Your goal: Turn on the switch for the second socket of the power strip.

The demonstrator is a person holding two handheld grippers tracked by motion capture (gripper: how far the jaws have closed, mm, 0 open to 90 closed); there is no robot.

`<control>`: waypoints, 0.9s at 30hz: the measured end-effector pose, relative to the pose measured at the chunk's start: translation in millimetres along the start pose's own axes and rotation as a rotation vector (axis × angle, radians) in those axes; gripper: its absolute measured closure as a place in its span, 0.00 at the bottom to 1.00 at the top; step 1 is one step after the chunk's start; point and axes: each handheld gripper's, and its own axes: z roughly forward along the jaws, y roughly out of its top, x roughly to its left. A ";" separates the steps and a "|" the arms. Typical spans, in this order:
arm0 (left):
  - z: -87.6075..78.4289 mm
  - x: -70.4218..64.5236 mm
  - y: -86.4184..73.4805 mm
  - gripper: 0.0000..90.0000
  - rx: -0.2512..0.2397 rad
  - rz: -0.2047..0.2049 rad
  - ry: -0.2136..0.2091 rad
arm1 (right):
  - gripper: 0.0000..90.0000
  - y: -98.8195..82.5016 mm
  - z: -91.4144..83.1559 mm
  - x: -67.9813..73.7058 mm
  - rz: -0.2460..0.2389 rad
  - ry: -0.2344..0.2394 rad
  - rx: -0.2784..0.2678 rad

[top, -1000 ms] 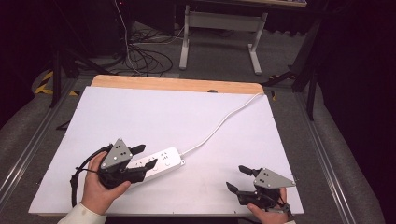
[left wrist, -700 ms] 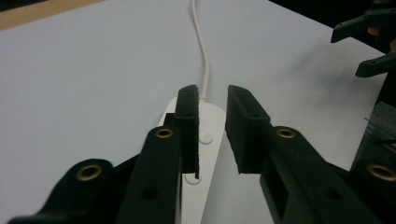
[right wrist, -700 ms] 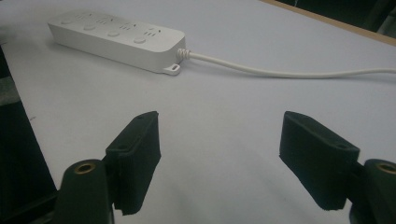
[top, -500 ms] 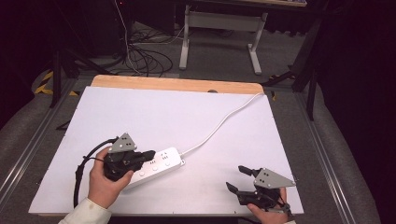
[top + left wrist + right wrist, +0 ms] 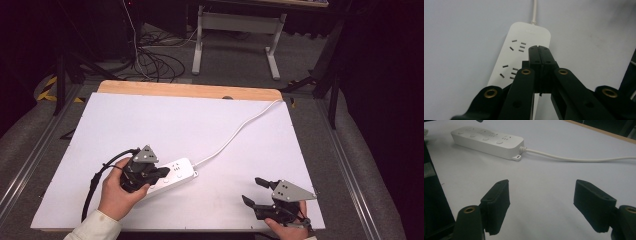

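- The left gripper (image 5: pixel 539 50) is seen with its two black jaws pressed flat together, and nothing is held between them.
- The closed tips are held just over the white power strip (image 5: pixel 524 52), near the edge by the sockets. It cannot be told if the strip is touched.
- The power strip is laid flat on the white table (image 5: pixel 200 120), near the front left, and its white cord (image 5: pixel 240 131) is run away toward the far right corner.
- The step in hand looks like a press or a push on the strip with the closed tips.
- To do it well, the tips should be brought down slowly and straight, so the strip is not tipped or slid away.
- The cord should be left slack, not tugged.
- The right gripper (image 5: pixel 260 192) is rested at the front right of the table, well apart from the strip, with its jaws wide apart and empty.
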 end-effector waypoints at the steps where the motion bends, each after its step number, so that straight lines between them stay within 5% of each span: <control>1: 1.9 -0.3 0.3 1.00 0.011 -0.003 -0.004 | 0.33 0.0 0.1 0.0 0.001 0.001 -0.001; 27: 27.0 0.2 2.9 1.00 0.192 0.033 0.031 | 0.33 -0.3 0.0 -0.2 0.001 0.007 -0.002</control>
